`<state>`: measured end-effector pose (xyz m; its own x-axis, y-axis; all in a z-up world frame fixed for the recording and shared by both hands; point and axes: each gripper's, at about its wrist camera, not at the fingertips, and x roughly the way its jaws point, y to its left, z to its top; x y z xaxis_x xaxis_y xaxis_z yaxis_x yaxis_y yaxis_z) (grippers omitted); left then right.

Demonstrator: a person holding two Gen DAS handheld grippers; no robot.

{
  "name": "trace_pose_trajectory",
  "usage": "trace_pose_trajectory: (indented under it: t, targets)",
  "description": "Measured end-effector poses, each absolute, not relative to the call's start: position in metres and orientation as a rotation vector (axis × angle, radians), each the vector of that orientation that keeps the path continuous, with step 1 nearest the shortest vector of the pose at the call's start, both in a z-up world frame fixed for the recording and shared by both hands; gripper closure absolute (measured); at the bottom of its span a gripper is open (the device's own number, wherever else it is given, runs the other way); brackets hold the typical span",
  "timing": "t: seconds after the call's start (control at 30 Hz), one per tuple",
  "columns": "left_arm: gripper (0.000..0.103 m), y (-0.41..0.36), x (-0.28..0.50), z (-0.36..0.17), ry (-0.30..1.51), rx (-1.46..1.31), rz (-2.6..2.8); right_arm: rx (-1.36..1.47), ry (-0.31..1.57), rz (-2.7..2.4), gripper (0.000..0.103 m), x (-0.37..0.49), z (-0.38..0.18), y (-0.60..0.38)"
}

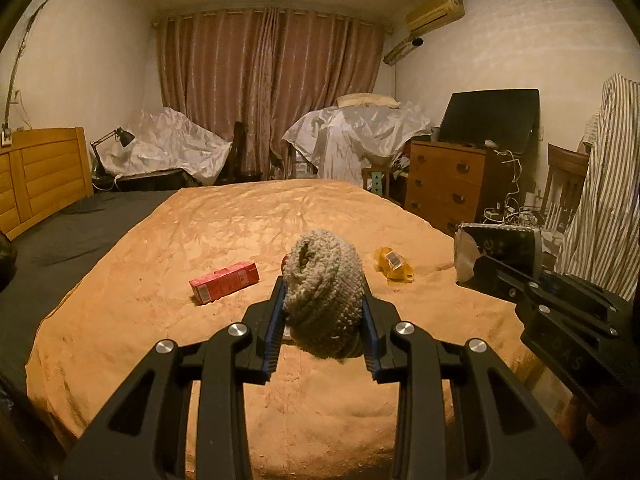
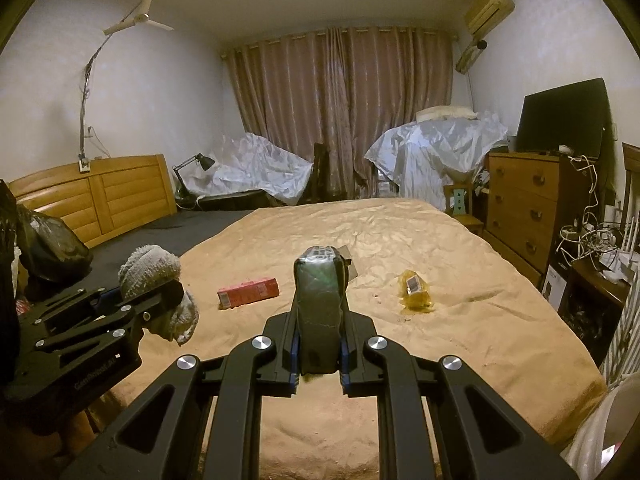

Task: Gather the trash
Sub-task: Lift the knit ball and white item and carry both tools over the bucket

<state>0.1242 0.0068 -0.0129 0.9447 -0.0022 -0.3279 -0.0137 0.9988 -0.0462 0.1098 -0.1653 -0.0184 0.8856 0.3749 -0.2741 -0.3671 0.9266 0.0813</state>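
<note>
Two items are lifted clear: a grey knitted bundle (image 1: 324, 300) is clamped in the left gripper (image 1: 325, 312) and a dark wrapped packet (image 2: 319, 312) in the right gripper (image 2: 319, 344), while a red carton (image 1: 224, 282) and a yellow wrapper (image 1: 394, 266) remain uncollected on the bed (image 1: 200, 360).

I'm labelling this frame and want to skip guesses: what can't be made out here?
- Print on the red carton: too small in both views.
- Label on the yellow wrapper: too small.
- What the dark packet in the right gripper contains: its markings are unreadable.
- Underside of the grey knitted bundle: hidden by the left gripper.
- Furniture under the plastic sheets: covered.
</note>
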Motion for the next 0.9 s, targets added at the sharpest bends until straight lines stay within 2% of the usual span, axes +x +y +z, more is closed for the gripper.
trace_pose_trajectory:
  t: [0.47,0.7,0.9]
  targets:
    - [0.072,-0.027,0.13,0.0,0.319,-0.023,-0.083,0.029,0.292,0.312,0.088,0.101,0.003,-0.201]
    - [0.072,-0.076,0.147,0.003,0.342,-0.011,-0.206,0.015,0.304,0.183,0.088,0.088,0.017,-0.273]
    - [0.072,-0.149,0.157,0.008,0.361,0.025,-0.364,0.002,0.323,0.054,0.088,0.065,0.03,-0.355]
